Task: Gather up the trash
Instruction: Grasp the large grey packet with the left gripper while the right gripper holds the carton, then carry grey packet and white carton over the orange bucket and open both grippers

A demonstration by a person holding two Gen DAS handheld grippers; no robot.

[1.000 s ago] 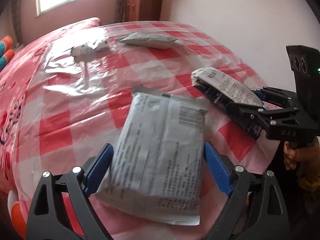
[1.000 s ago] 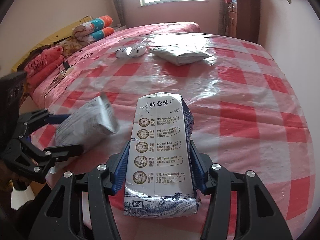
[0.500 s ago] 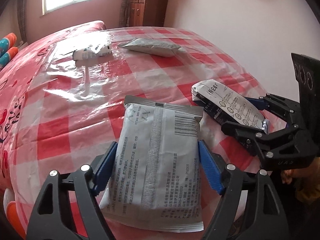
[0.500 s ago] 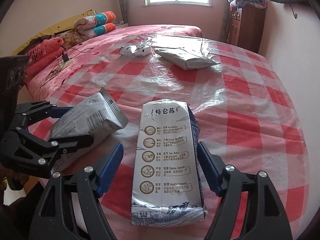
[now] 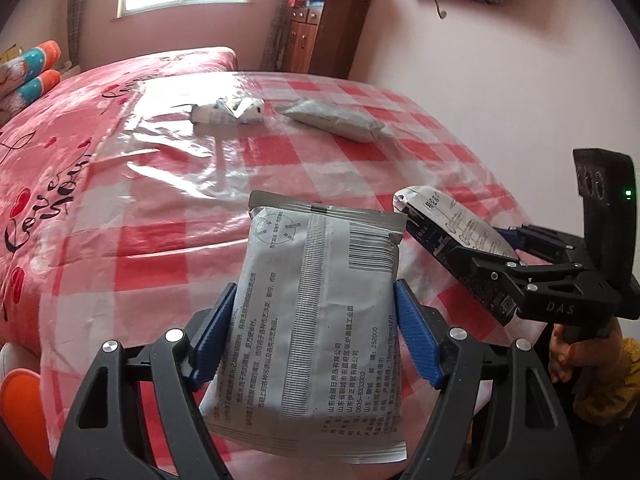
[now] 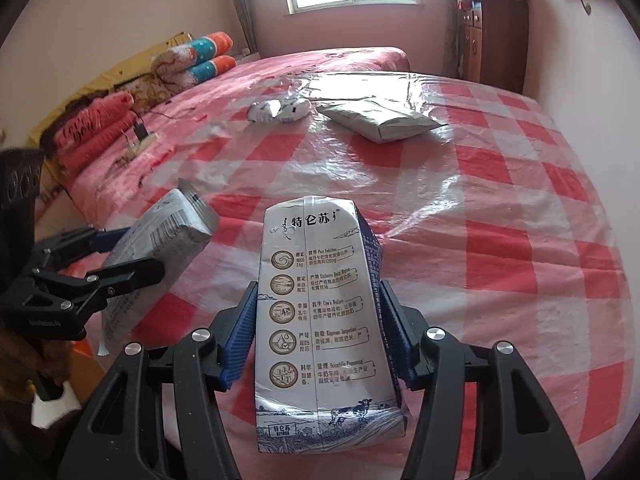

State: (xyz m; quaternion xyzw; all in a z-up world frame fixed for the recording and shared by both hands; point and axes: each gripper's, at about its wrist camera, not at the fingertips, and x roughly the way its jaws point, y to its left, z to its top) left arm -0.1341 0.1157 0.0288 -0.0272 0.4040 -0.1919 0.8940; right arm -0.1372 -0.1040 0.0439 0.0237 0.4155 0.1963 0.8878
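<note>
Left tool [image 5: 316,334]: jaws closing, about half apart, blue pads [image 5: 414,340] pressed on both long edges of the grey printed pouch [image 5: 320,312]. Pouch is clamped, back seam and barcode face up, far end sticking out toward 12 o'clock, lifted off the bed [image 5: 160,208].

Right tool [image 6: 318,332]: jaws closing, narrower than my left, pads against both sides of the flattened milk carton [image 6: 320,304]. Carton is clamped too, printed panel up, its top pointing to 12 o'clock.

From the left wrist view, the right tool [image 5: 486,268] with the carton [image 5: 452,220] sits at 3 o'clock, just beside my pouch, apart from it. From the right wrist view, the left tool [image 6: 116,258] with the pouch [image 6: 160,240] is at 9 o'clock.

On the bed's checked plastic sheet [image 6: 500,208], at 12 o'clock and well apart from both tools: a second grey pouch [image 6: 380,118] and a crumpled white wrapper [image 6: 278,110], near each other, both lying flat.
</note>
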